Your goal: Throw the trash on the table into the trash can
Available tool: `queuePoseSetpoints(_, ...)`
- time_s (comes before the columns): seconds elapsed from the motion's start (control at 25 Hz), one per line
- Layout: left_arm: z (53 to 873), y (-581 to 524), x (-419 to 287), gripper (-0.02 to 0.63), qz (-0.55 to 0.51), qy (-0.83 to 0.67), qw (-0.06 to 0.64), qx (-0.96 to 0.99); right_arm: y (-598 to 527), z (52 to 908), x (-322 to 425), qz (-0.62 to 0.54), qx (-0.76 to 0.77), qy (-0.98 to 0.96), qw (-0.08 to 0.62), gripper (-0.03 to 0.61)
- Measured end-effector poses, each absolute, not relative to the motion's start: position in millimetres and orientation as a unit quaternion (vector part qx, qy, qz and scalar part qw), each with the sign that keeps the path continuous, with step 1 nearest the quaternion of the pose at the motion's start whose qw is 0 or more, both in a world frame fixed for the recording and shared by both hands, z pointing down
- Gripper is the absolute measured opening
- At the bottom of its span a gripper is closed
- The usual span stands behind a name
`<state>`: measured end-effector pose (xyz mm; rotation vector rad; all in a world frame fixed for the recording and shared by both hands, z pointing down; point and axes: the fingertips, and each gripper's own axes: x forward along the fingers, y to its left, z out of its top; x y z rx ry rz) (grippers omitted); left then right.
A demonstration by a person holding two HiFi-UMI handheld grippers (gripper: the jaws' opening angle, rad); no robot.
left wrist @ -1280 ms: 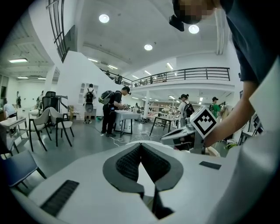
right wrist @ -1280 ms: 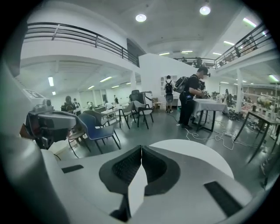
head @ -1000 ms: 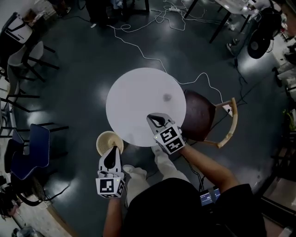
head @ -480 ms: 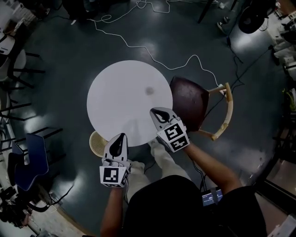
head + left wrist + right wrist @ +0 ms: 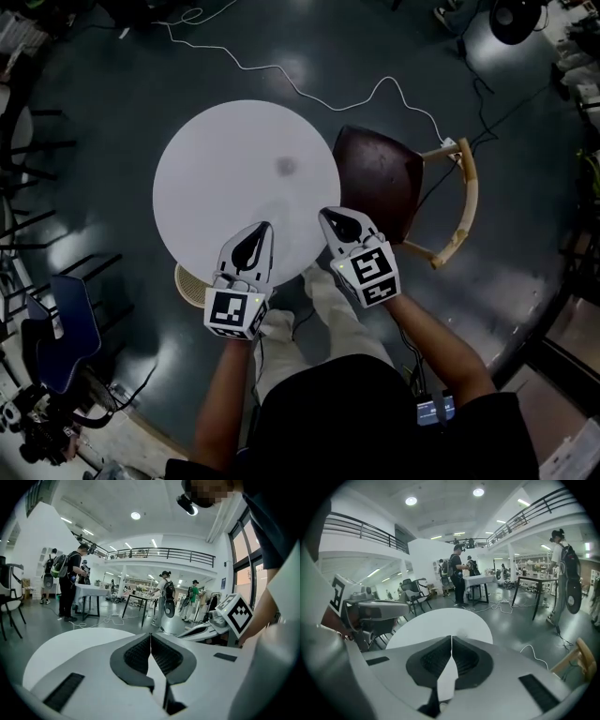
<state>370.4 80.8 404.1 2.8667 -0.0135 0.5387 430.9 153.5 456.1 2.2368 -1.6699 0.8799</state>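
Left gripper (image 5: 263, 230): jaws pressed together with nothing between them, as the left gripper view shows (image 5: 150, 637). It hangs over the near edge of the table (image 5: 211, 155), pointing across the top.

Right gripper (image 5: 328, 216): jaws also together and empty, seen in its own view (image 5: 451, 641). It sits at the near right edge of the table, just beside the chair (image 5: 380, 183).

The table is round, white and almost bare. The trash (image 5: 286, 167) is one small grey scrap lying on it, a little right of centre, toward the edge that faces the chair. It is well apart from both grippers.

The bin (image 5: 190, 279) is a pale woven basket on the dark floor at the near left edge of the table, partly under it and just left of the left gripper.

A white cable (image 5: 309, 82) snakes across the floor beyond the far edge.
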Motion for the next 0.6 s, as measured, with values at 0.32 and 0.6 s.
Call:
queuePoseSetpoints(0.32, 458.0, 69.7, 420.7, 0.017, 0.215, 0.019, 0.119, 0.969, 169.8, 482.0, 438.7, 0.315, 0.777, -0.538, 0.089, 0.018)
queuePoseSetpoints(0.6, 512.2, 63.8, 458.1, 0.125, 0.264, 0.025, 0.119, 0.957, 175.8, 509.6, 451.4, 0.327, 0.791, -0.513, 0.067, 0.018)
